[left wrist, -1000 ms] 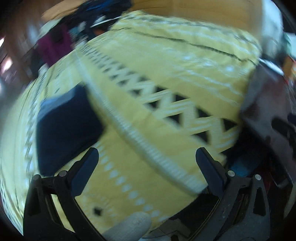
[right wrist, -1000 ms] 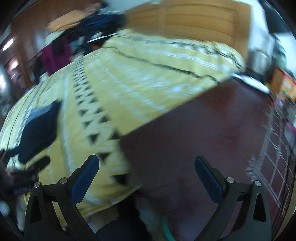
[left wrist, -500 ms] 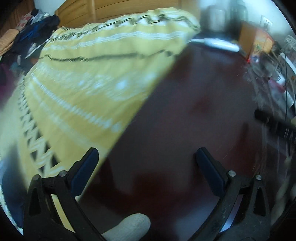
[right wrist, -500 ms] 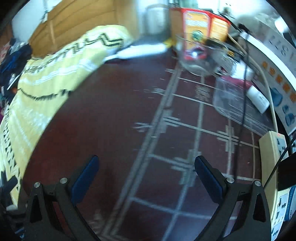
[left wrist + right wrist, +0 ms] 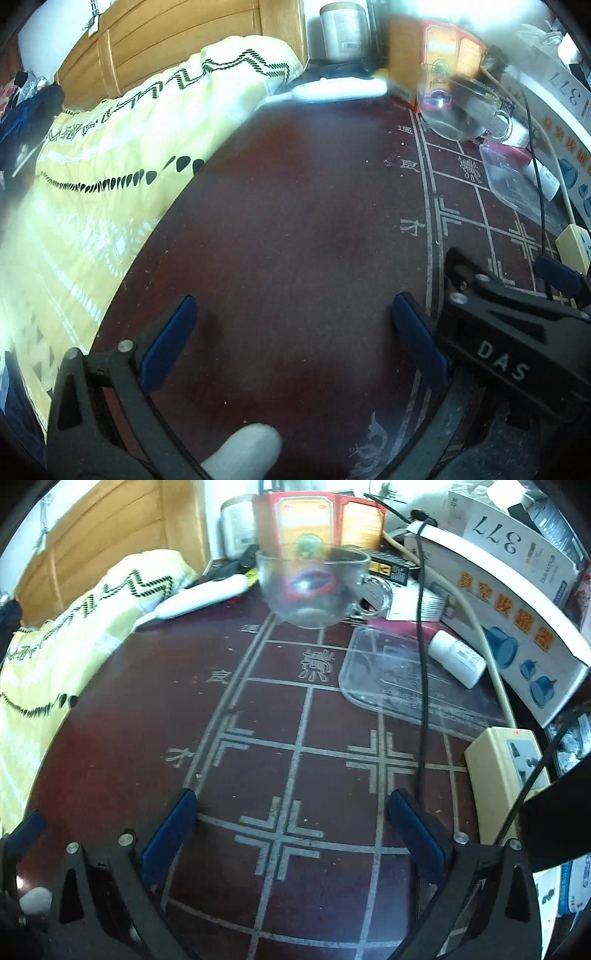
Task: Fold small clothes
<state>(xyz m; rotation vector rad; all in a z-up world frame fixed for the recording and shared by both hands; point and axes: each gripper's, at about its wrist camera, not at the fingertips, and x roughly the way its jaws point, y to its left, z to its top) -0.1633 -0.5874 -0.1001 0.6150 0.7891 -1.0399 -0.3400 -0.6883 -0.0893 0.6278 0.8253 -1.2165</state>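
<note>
Dark red lacquer covers the worktop (image 5: 122, 716), which carries pale inlaid grid lines and characters. Both devices are positioned above it.

Left gripper (image 5: 291, 336): fingers spread wide, nothing between them; only bare worktop shows in the gap. A white-gloved fingertip (image 5: 245, 456) appears at 6 o'clock in the left wrist view. The body of the right gripper, marked "DAS", sits at 4 o'clock in that view, just beside the left one.

Right gripper (image 5: 291, 823): fingers equally wide apart and empty, over an inlaid cross mark.

The yellow patterned bedspread (image 5: 110, 177) lies on the bed at 9 to 11 o'clock in the left wrist view, its edge meeting the worktop. No small garment can be clearly identified; dark blue cloth (image 5: 14, 417) shows only at the frame edge at 8 o'clock, beside the bedspread.

In the right wrist view, a clear glass cup (image 5: 314, 587) stands at 12 o'clock. A clear plastic lid (image 5: 399, 679) lies at 2 o'clock, with a white bottle (image 5: 456, 657) beside it. A cream power strip (image 5: 506, 764) rests at 3 o'clock.
</note>
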